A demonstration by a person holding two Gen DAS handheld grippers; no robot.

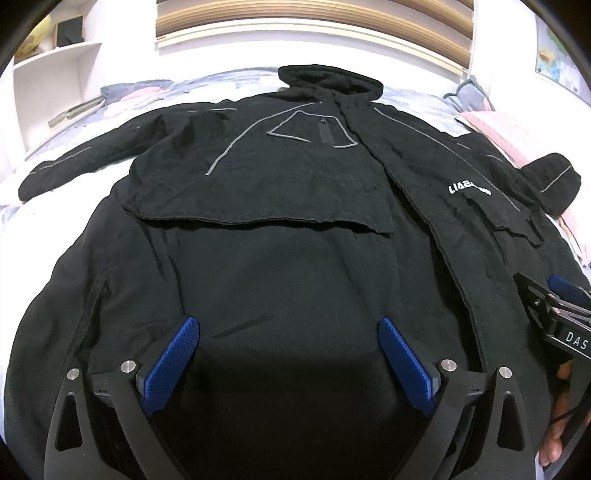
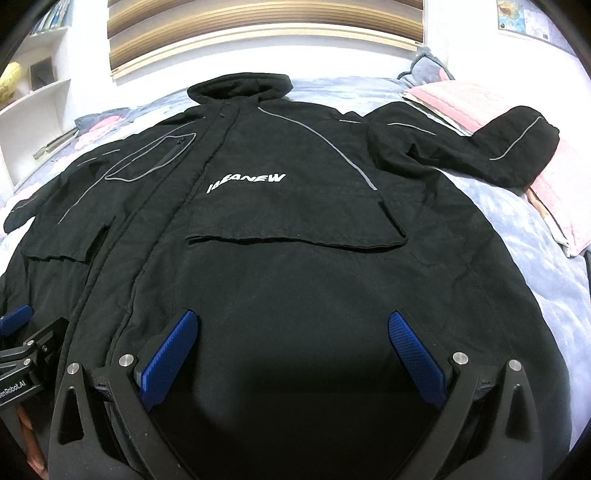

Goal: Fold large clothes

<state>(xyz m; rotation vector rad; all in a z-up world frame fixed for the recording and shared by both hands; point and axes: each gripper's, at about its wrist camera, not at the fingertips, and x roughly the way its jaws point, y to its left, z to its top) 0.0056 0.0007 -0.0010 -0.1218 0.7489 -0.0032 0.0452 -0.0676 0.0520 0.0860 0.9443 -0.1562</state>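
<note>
Bedroom setting: a bed [image 2: 480, 236] with a pale blue-grey cover fills both views, with white shelves [image 1: 55, 74] at 10 o'clock and a slatted wooden headboard [image 2: 258, 33] at 12 o'clock. A pink quilted blanket [image 2: 554, 192] lies along the bed's edge at 3 o'clock in the right wrist view.

Spread flat across the cover is a large black hooded jacket [image 2: 295, 277], front up, hood [image 2: 240, 88] toward the headboard. Grey piping runs over its chest and sleeves, and white lettering [image 2: 245, 182] sits on one chest panel. One sleeve [image 2: 480, 147] bends back on itself at 2 o'clock; the other sleeve [image 1: 74, 166] stretches out toward 9 o'clock in the left wrist view.

Left gripper [image 1: 288, 354] hovers over the jacket's lower part, blue pads [image 1: 170, 362] wide apart with nothing between them. Right gripper [image 2: 295, 350] sits just beside it over the same lower area, its pads equally spread. Whether either fingertip touches the cloth is hard to judge, since the black fabric swallows the shadow there.
</note>
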